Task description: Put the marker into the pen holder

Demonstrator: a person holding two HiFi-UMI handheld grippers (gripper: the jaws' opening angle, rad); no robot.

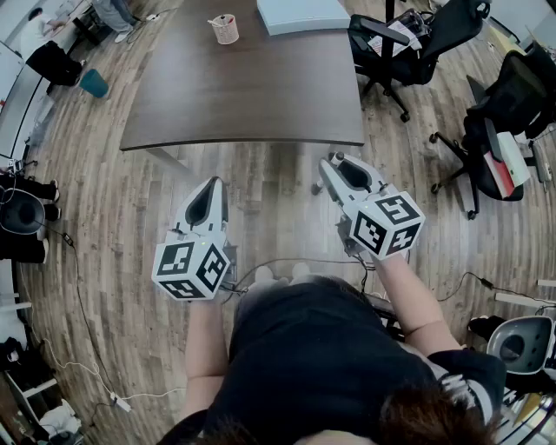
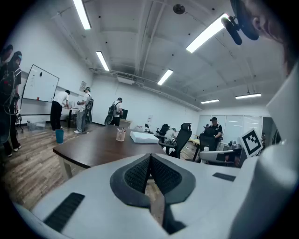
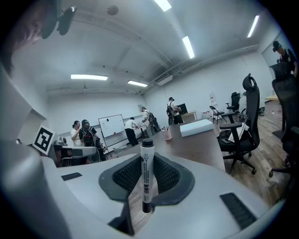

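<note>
A white marker (image 3: 146,179) with a black cap stands upright between the dark pads of my right gripper (image 3: 147,161), which is shut on it. In the head view that gripper (image 1: 334,162) hovers over the wood floor just short of the near edge of the dark brown table (image 1: 243,96). The pen holder (image 1: 225,29), a pinkish cup with pens in it, stands at the table's far side; it also shows as a small cup (image 3: 167,134) in the right gripper view. My left gripper (image 1: 214,184) hangs beside the right one, its pads (image 2: 140,172) shut with nothing between them.
A flat white box (image 1: 301,15) lies on the table right of the pen holder. Black office chairs (image 1: 408,39) (image 1: 508,104) stand to the right. A teal bin (image 1: 94,83) is at the far left, and cables (image 1: 82,313) run over the floor. People (image 2: 60,109) stand far back.
</note>
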